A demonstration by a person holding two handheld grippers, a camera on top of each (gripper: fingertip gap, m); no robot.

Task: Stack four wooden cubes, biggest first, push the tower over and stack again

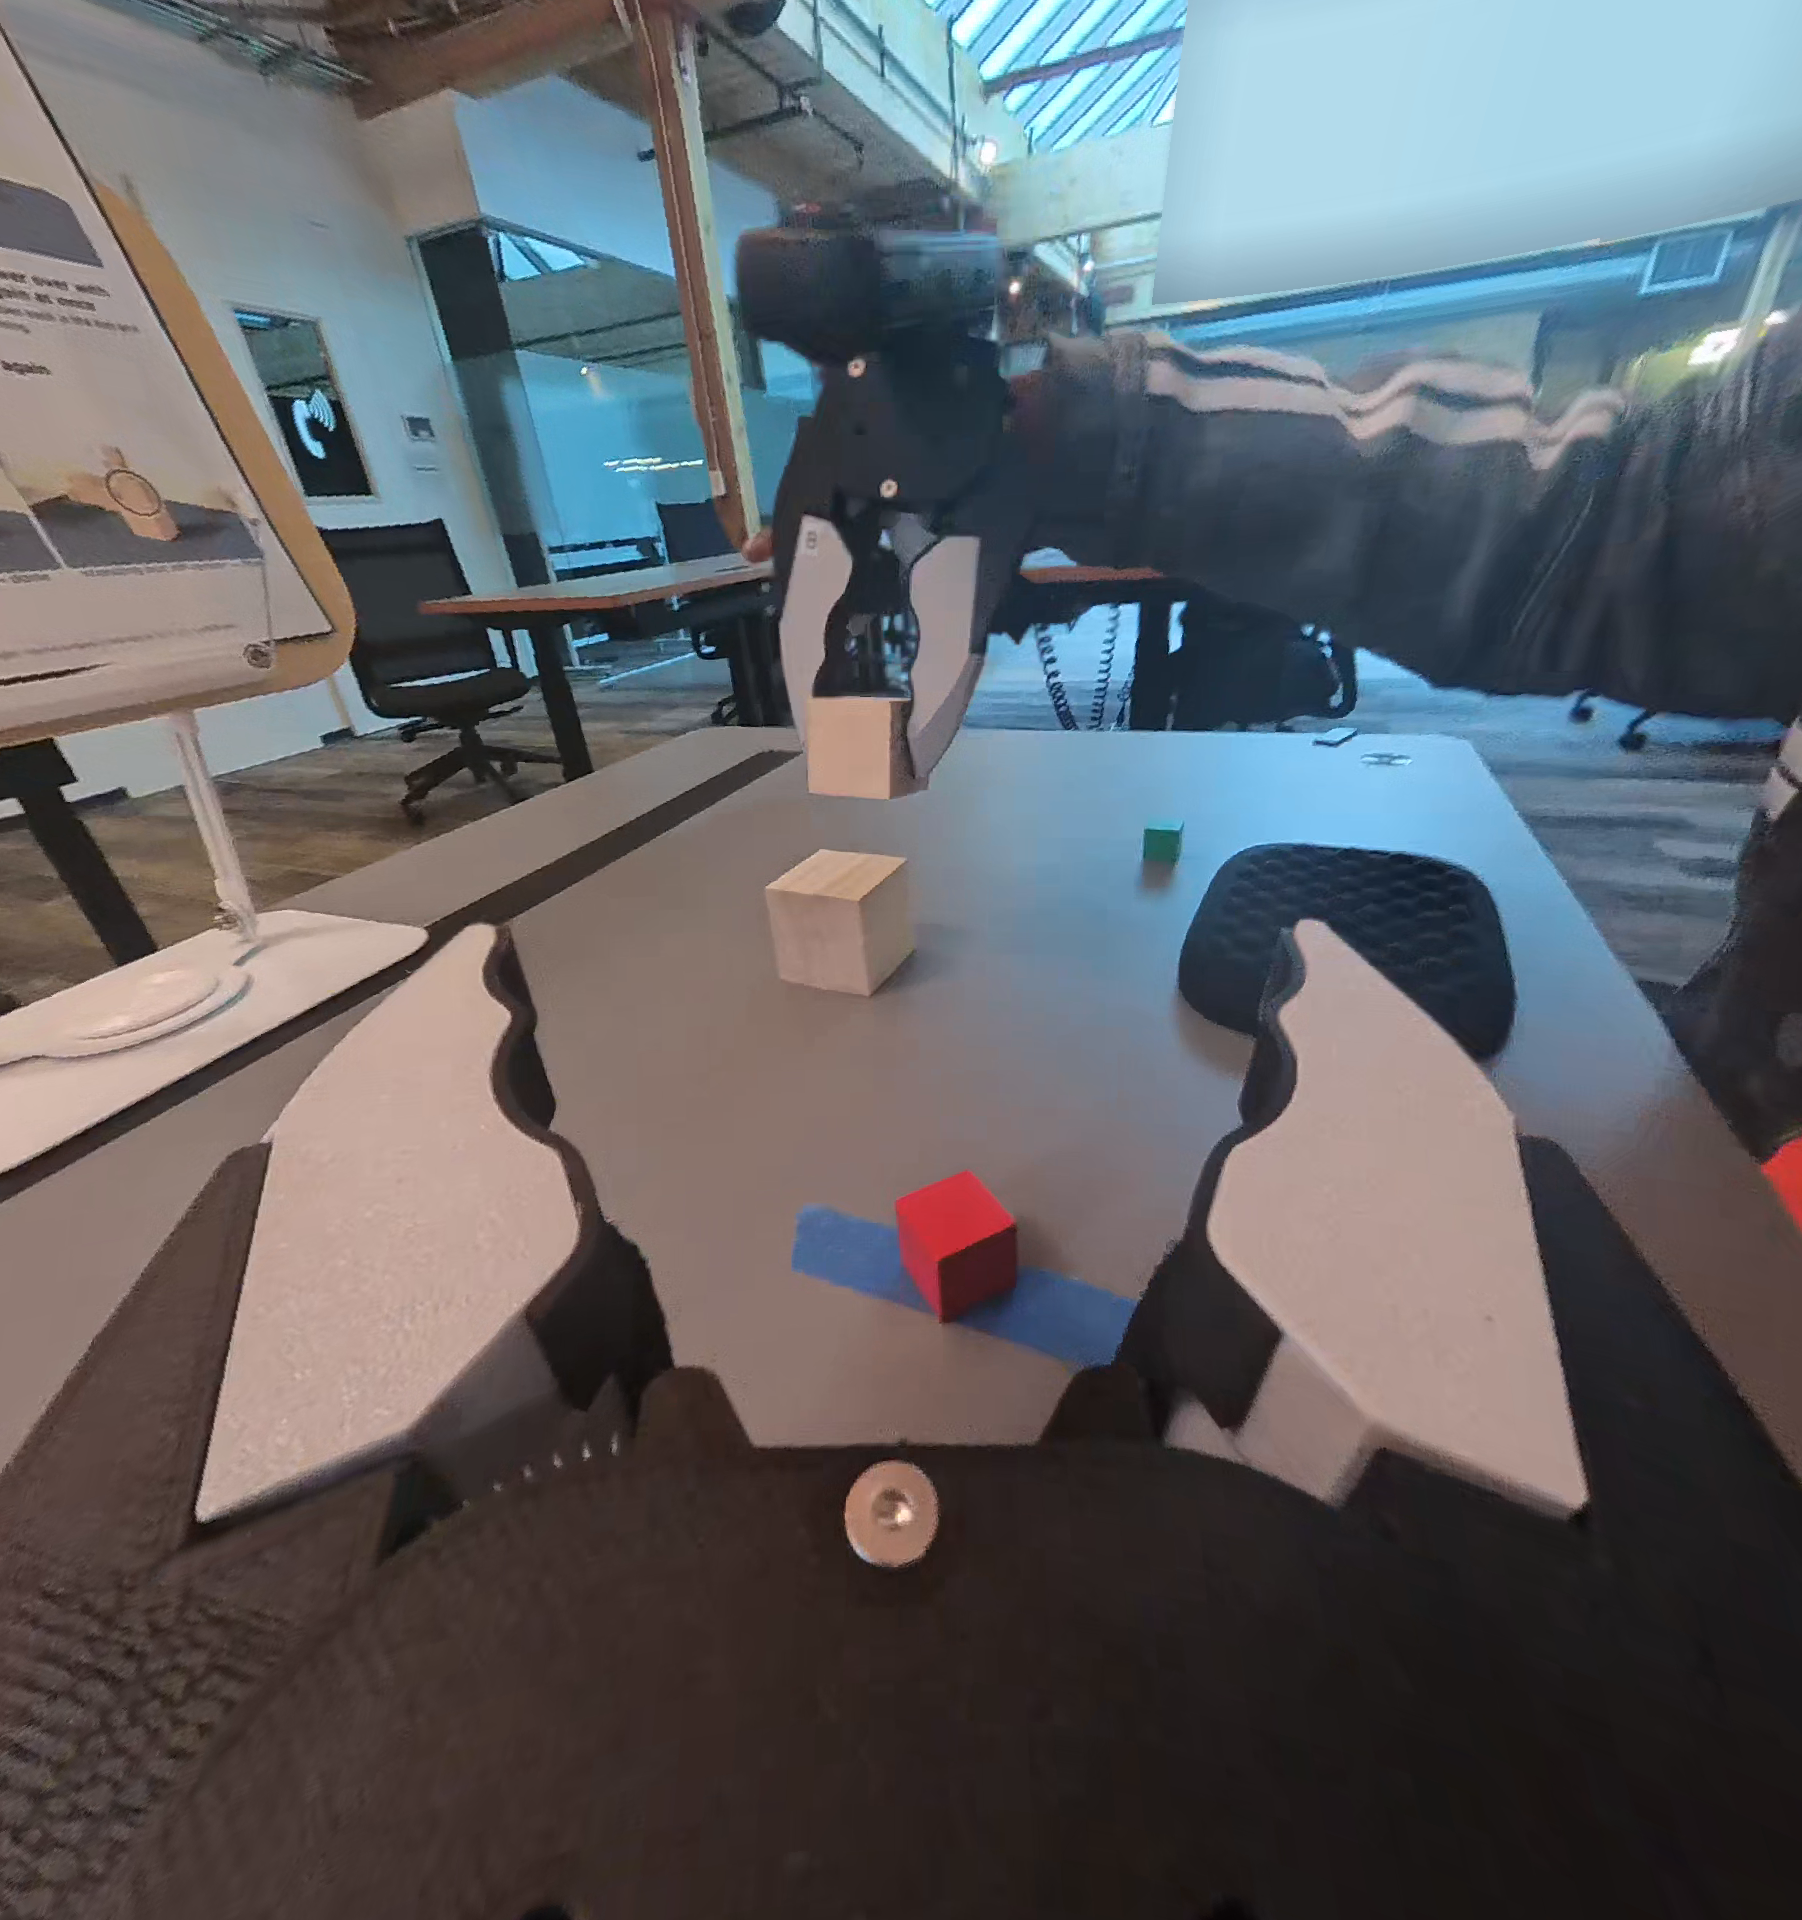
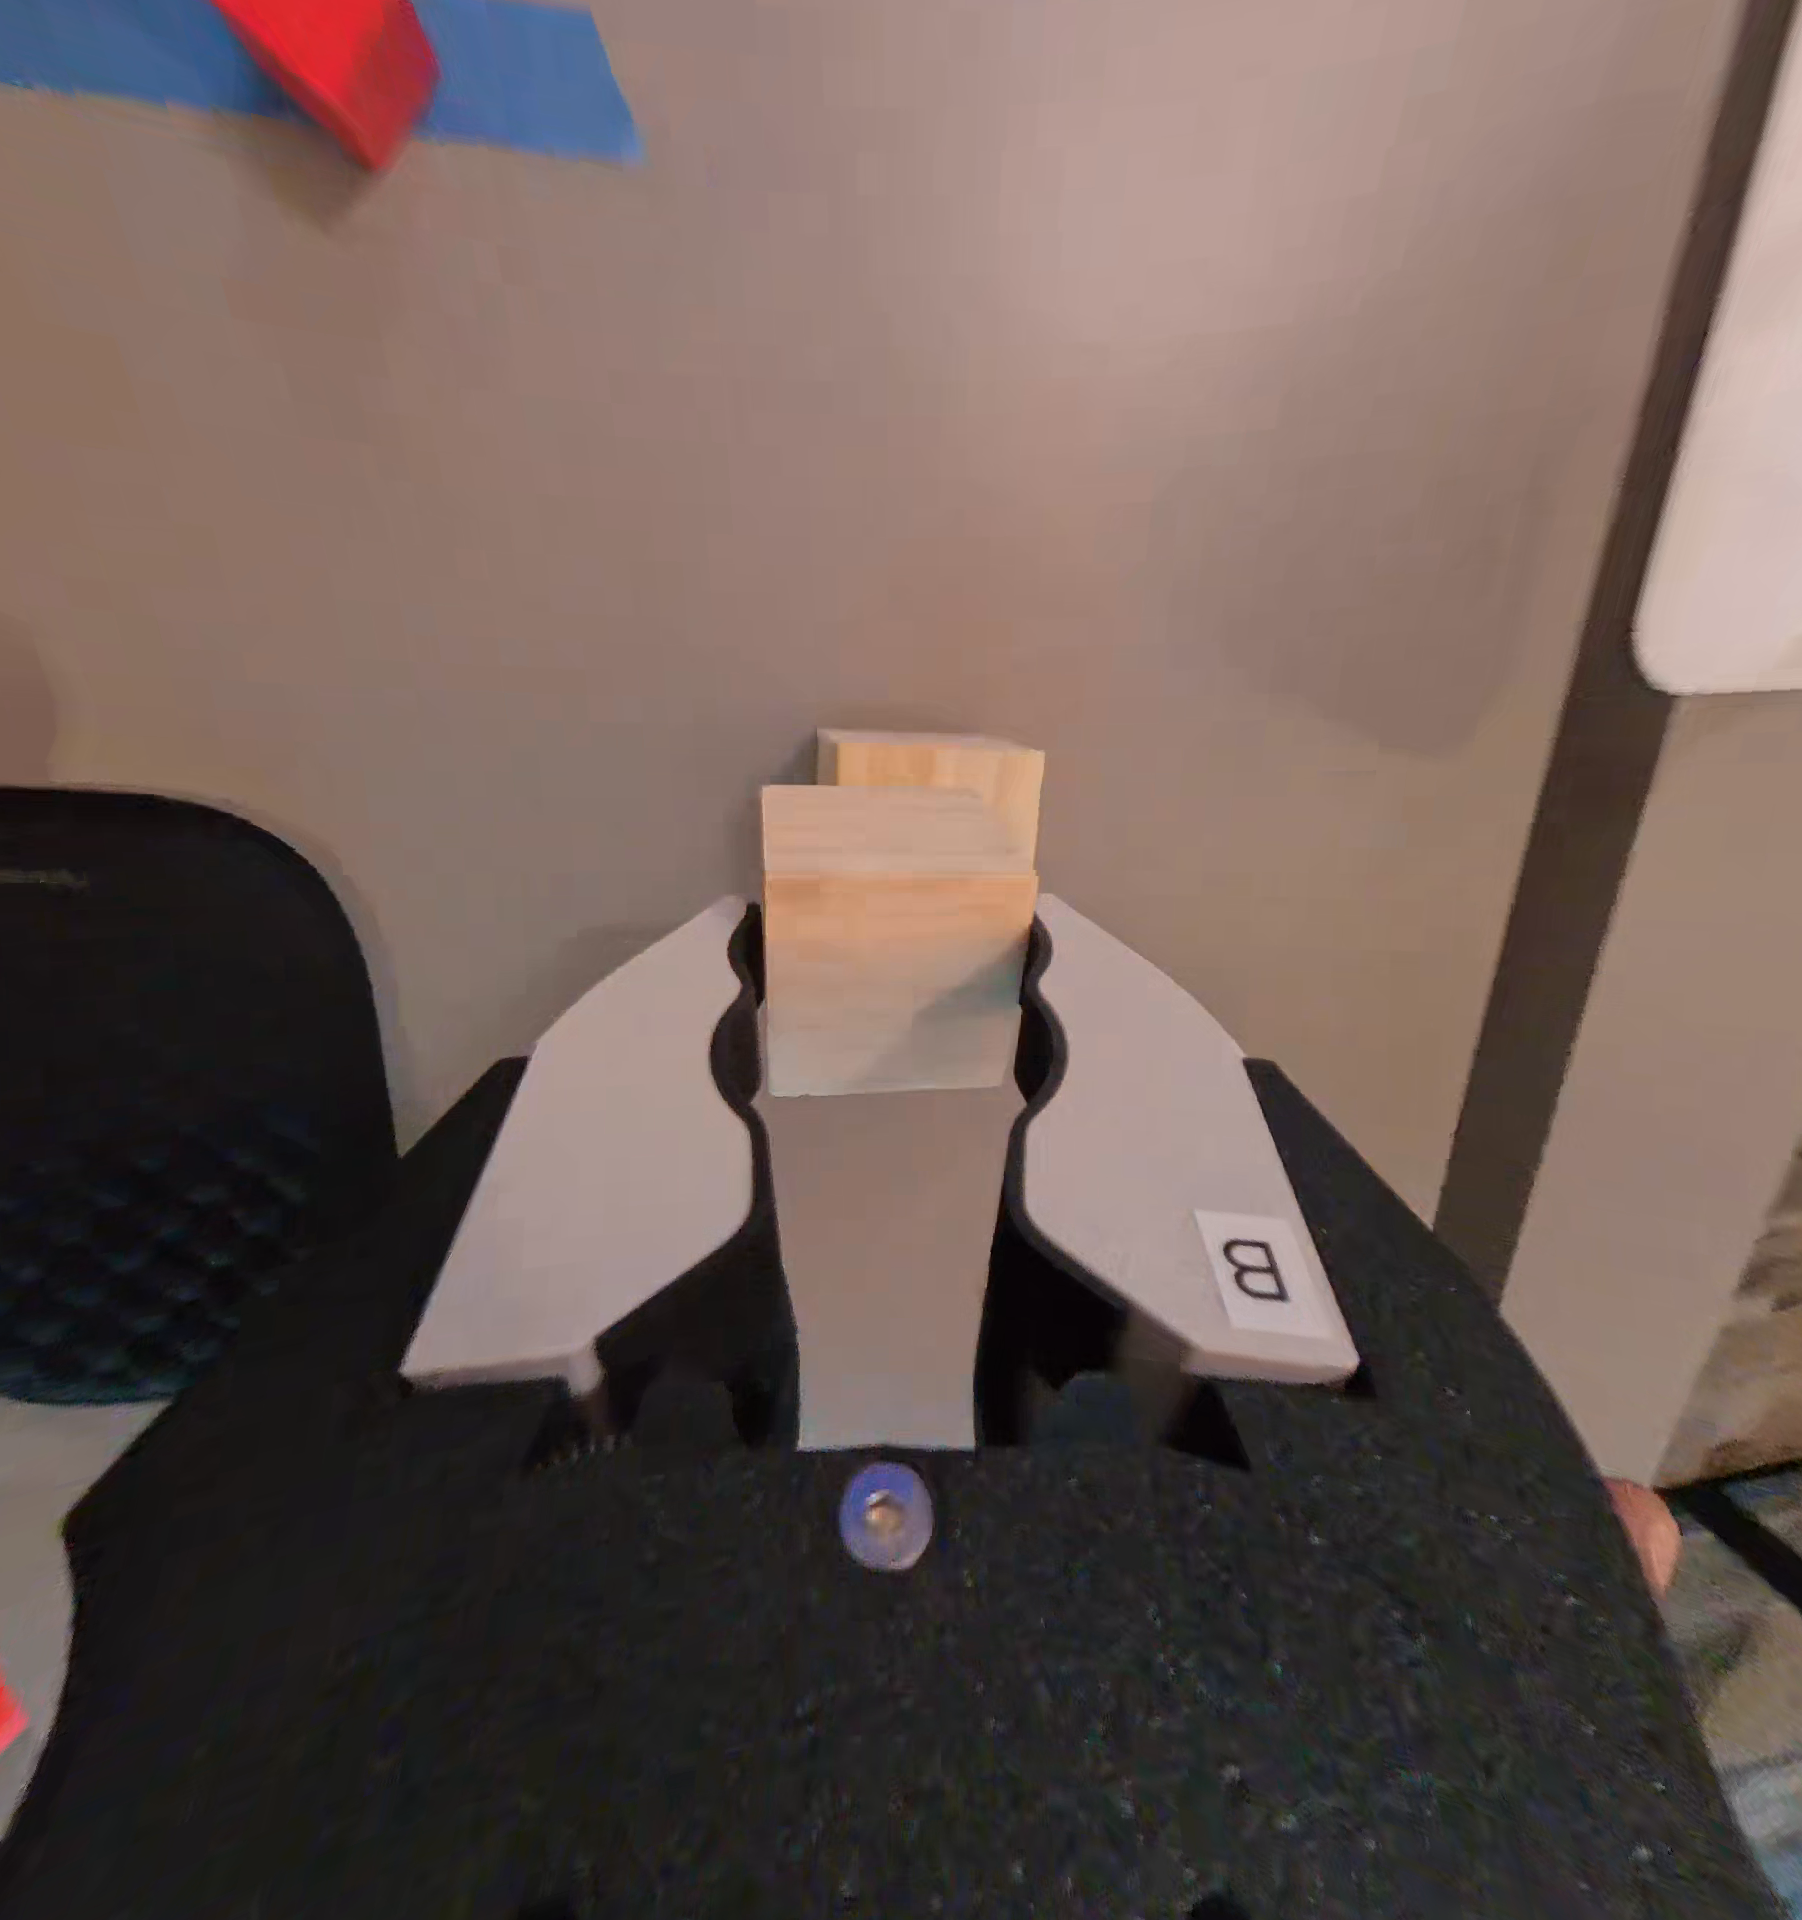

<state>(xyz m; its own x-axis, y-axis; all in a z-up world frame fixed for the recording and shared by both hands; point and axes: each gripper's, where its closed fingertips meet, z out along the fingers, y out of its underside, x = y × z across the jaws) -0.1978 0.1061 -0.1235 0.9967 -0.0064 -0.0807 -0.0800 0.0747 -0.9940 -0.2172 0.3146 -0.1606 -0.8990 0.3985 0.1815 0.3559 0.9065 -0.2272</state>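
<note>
Left hand-held gripper (image 1: 897, 997): spread wide, low over desk (image 1: 1032, 1091), red cube (image 1: 954, 1255) on blue tape (image 1: 1042, 1314) between fingers, untouched. Right hand-held gripper (image 2: 892, 987): pinching 1 plain wooden cube (image 2: 892, 987), raised above second plain cube (image 1: 841, 921). Green cube (image 1: 1163, 841): far right on desk.

L wrist cam: low, near the bench (image 1: 980, 1091), faces level across it toward the room; own jaws frame the bottom, 7 and 5 o'clock. R wrist cam: high, looks steeply down, close to bench top. Both share red cube (image 1: 954, 1257) on blue tape (image 1: 1042, 1314), at 11 o'clock in R view, and black pad (image 1: 1396, 914).
</note>
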